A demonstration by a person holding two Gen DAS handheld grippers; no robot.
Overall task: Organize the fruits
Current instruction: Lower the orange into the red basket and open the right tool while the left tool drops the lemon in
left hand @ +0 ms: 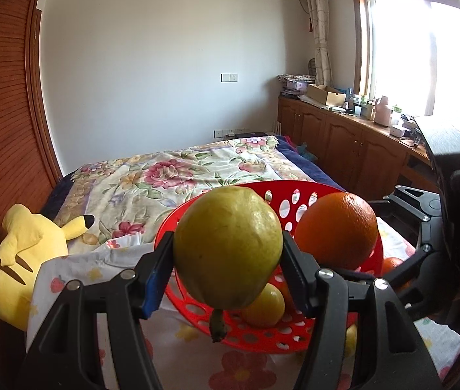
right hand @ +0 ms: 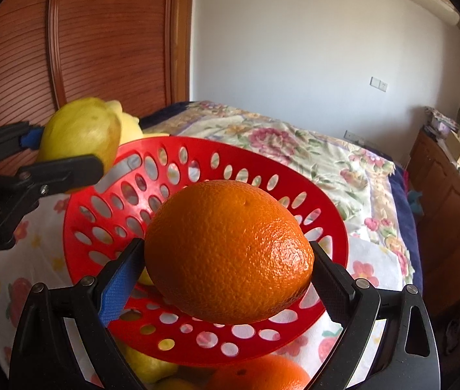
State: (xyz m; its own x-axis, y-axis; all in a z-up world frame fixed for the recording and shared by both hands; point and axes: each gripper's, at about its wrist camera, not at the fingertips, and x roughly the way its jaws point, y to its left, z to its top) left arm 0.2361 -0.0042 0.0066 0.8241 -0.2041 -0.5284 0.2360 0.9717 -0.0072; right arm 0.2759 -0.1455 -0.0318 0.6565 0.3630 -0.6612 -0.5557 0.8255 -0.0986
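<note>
Clamping a yellow-green pear (left hand: 226, 247), my left gripper (left hand: 228, 274) hung over the red basket (left hand: 295, 333). My right gripper (right hand: 226, 279) was closed on 1 orange (right hand: 228, 252) above that basket's rim.

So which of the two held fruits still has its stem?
The yellow-green pear in the left gripper; its stem points down. The orange in the right gripper shows none.

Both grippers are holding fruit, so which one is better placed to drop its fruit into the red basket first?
Right, probably: its orange hangs over the red basket, while the left gripper's pear sits outside the rim.
</note>
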